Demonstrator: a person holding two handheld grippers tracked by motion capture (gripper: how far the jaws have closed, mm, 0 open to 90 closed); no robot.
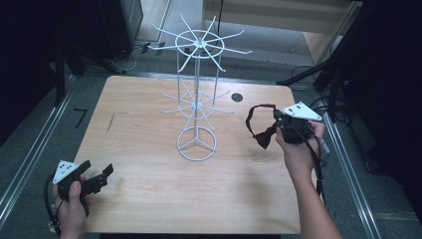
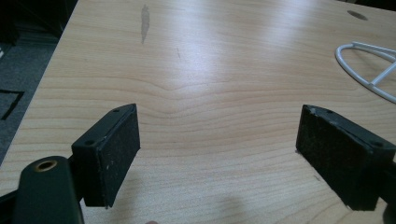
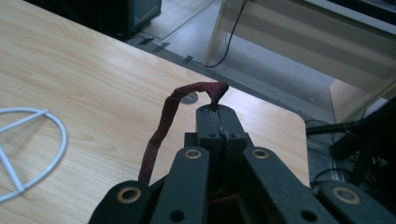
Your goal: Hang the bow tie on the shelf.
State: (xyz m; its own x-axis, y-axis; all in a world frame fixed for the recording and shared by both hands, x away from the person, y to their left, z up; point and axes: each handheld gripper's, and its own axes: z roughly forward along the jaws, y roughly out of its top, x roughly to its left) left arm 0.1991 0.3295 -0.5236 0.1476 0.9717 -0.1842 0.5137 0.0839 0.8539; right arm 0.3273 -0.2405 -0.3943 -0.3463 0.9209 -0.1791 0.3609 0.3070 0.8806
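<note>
Bow tie dangles lengthwise from clenched right tool; left tool gapes, holding nothing.

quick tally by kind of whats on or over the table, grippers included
grippers: 2, left gripper open, right gripper shut on the strap
white wire racks: 1, rack
dark red bow ties: 1, bow tie hanging by its strap
total: 4
</note>
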